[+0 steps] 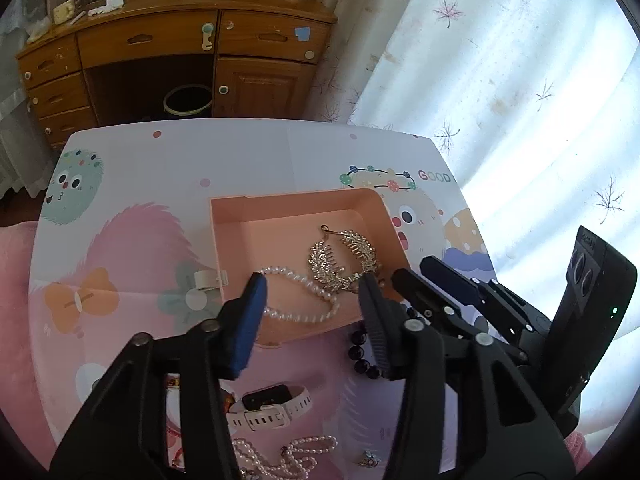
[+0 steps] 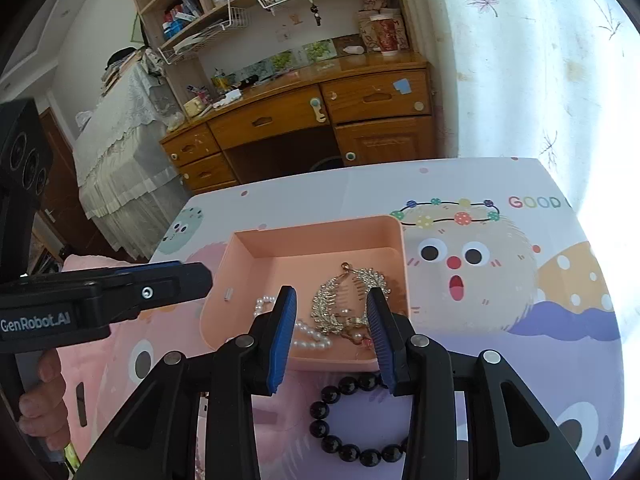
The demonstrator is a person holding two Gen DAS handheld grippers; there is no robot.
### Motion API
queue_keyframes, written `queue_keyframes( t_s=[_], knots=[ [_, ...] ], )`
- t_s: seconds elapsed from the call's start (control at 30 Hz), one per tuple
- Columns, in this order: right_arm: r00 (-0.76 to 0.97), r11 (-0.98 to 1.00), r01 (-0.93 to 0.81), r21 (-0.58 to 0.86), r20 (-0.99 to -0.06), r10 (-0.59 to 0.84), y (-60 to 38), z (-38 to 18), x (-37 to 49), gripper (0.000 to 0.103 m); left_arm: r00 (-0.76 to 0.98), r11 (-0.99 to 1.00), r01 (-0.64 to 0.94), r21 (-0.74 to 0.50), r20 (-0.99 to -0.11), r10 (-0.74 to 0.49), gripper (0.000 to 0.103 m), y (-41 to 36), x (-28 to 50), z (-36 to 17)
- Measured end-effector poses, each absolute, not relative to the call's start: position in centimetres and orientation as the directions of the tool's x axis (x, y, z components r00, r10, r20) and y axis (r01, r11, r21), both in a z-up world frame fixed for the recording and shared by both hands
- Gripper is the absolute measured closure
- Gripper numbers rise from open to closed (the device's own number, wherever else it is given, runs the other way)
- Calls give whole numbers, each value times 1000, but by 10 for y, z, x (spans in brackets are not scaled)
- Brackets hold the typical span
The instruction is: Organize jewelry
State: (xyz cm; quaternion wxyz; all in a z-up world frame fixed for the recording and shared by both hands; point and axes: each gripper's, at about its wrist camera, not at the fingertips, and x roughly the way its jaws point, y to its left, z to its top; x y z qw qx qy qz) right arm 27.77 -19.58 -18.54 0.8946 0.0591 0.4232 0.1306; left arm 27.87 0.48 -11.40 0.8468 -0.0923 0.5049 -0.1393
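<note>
Pink plastic tray sits mid-table on the cartoon-print tabletop, holding a white pearl strand and a gold rhinestone hair comb. Your left gripper and right gripper both hang over it, jaws parted — nothing between them. Near the front edge, a black bead bracelet and white-strapped watch lie partly hidden behind the fingers.

A home bedroom: wooden desk with cluttered shelves, floral curtain.
</note>
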Motion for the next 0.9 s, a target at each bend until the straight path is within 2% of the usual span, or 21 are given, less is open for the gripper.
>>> queue_keyframes(
  t_s=[0.23,0.37,0.4,0.53,0.73,0.9],
  knots=[
    [598,965,-128,230,-758,260,-202,-179,267,62,447,953,87,-291,-843,-298,48,33,270,-115],
    [569,955,-58,290,-777,270,-210,-180,249,46,449,962,72,-265,-852,-269,41,51,258,-112],
    [559,956,-44,291,-785,265,-210,-181,243,45,447,963,66,-261,-855,-262,40,56,253,-112],
    [496,959,1,282,-833,245,-211,-188,218,45,419,970,57,-235,-876,-237,34,76,238,-113],
    [416,933,84,350,-863,286,-210,-204,173,44,361,983,54,-175,-915,-183,33,96,208,-125],
    [307,894,161,418,-882,357,-204,-227,140,44,318,972,152,-181,-922,-221,33,91,185,-141]
  ],
)
